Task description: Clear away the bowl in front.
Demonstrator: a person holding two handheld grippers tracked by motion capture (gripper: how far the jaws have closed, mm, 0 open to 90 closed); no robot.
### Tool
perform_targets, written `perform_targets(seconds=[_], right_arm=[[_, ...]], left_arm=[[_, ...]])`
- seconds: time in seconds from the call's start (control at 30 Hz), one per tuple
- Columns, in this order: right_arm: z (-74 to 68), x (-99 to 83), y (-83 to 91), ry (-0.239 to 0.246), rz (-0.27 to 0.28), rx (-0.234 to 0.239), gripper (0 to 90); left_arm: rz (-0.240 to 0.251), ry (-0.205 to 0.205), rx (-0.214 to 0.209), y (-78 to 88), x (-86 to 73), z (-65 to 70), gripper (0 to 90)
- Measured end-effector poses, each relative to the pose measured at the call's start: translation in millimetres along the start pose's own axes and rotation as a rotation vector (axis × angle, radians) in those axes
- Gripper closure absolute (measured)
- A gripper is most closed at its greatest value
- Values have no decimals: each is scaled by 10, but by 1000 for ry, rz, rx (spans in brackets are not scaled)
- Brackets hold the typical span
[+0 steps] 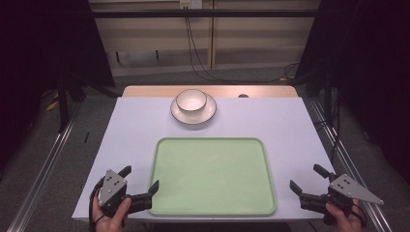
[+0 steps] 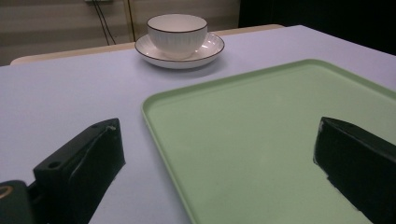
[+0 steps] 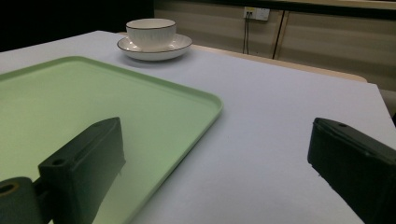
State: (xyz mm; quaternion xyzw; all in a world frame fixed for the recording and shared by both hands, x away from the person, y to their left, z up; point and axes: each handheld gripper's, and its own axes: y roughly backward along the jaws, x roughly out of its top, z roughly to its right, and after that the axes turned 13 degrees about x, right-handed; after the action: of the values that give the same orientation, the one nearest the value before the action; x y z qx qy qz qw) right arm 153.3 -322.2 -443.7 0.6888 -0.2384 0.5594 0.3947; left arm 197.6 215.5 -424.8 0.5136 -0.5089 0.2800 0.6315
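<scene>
A pale green tray [image 1: 212, 176] lies empty in the middle of the white table, near the front. Behind it a white bowl [image 1: 191, 101] with a dark rim stands on a white plate [image 1: 207, 113]. My left gripper [image 1: 140, 179] rests at the tray's front left corner, open, one jaw over the table and one over the tray's edge. At the front right corner of the table my right gripper [image 1: 307, 178] is open too, with nothing between its jaws. In the left gripper view the bowl [image 2: 177, 29] and tray [image 2: 261, 121] lie ahead; in the right gripper view the bowl [image 3: 151, 31] sits far left.
The table top [image 1: 270, 121] has a wooden strip along its far edge. Cables [image 1: 193, 53] hang down the wall behind. Dark floor and metal rails run along both sides of the table.
</scene>
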Motion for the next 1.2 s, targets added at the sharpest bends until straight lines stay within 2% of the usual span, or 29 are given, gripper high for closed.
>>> perform_targets(seconds=[0.03,0.17,0.33,0.4,0.43,0.57,0.6,0.67,0.7,0.73,0.77,0.83,0.93,1.0,1.07,1.13,1.2], right_arm=[[2,1,1,-2,3,5,28],[2,-1,2,3,6,11,18],[7,-4,3,1,-2,13,17],[3,-4,-7,4,-4,18,17],[-2,-3,-8,3,-6,22,17],[-18,3,-12,11,-4,21,13],[-19,3,-12,12,-2,26,13],[-22,4,-12,11,-1,25,13],[-18,3,-17,13,-3,32,13],[-14,2,-20,17,-6,34,13],[-14,1,-25,22,-11,36,13],[-22,-1,-29,27,-15,39,13],[-32,2,-22,29,-19,48,13],[-30,3,-24,30,-16,50,13],[-28,2,-31,35,-18,50,13],[-28,0,-39,36,-16,48,13],[-30,-1,-42,34,-19,51,13]], left_arm=[[-4,4,12,1,1,7,16],[-3,13,6,-7,2,11,15],[-6,-1,-2,-4,6,25,20],[-8,-4,-20,-21,8,39,20],[-19,-15,-11,-20,14,43,24],[-17,-21,-44,-54,31,70,23],[-16,-22,-38,-61,41,85,21],[-9,-9,-52,-93,61,97,21],[-14,-9,-44,-107,75,105,22],[-7,7,-58,-130,83,115,23],[-8,10,-53,-146,92,125,23],[-12,-5,-67,-168,105,131,26],[-14,-7,-68,-194,119,141,26],[-18,-25,-69,-222,168,124,28],[-12,-20,-85,-257,192,122,27],[-16,-29,-74,-292,220,142,31],[-11,-24,-90,-339,246,163,34]])
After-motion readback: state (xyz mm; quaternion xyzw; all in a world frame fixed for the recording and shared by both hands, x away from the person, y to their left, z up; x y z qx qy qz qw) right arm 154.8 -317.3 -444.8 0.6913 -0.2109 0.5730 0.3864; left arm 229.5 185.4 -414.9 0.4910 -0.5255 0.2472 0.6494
